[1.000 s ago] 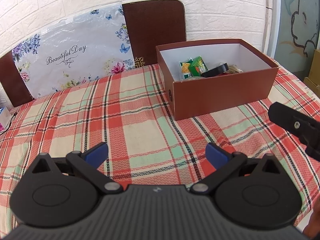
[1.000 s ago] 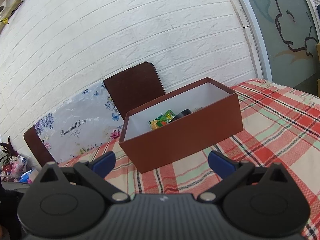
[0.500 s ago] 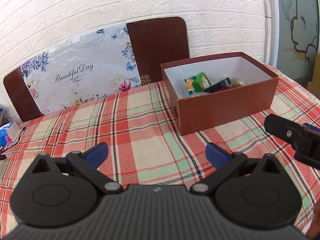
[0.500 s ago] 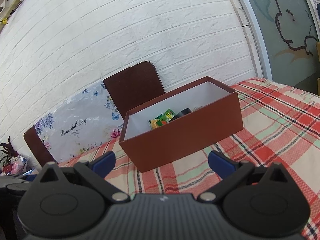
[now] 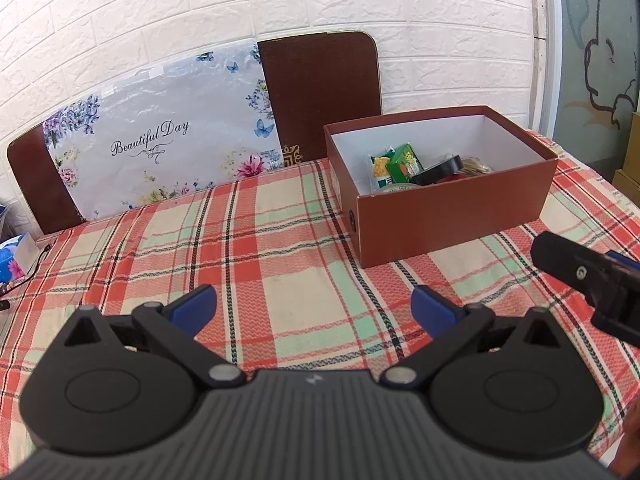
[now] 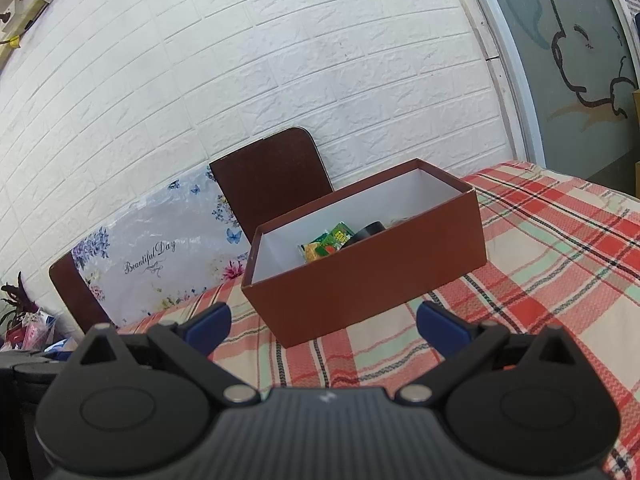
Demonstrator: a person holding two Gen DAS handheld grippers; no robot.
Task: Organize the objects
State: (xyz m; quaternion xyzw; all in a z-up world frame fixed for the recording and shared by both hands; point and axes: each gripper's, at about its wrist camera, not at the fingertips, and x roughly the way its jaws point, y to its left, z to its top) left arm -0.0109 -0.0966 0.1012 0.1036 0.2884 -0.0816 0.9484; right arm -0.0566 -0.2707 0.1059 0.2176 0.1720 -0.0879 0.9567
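Note:
A brown cardboard box (image 5: 452,220) with a white inside stands on the plaid tablecloth (image 5: 260,256). It holds green and yellow snack packets (image 5: 394,166), a black roll (image 5: 438,170) and other small items. The box also shows in the right wrist view (image 6: 372,276), with the packets (image 6: 326,244) inside. My left gripper (image 5: 314,306) is open and empty, low over the cloth, left of and nearer than the box. My right gripper (image 6: 322,322) is open and empty just in front of the box; part of it shows at the right of the left wrist view (image 5: 588,276).
Two dark brown chair backs (image 5: 320,92) stand behind the table against a white brick wall. A floral "Beautiful Day" bag (image 5: 160,148) leans on them. A blue tissue pack (image 5: 16,258) lies at the left table edge. A door with a cartoon drawing (image 6: 568,52) is at the right.
The left gripper has pulled back and risen, so the box and chairs look farther away. The right gripper has barely moved. Both stay open.

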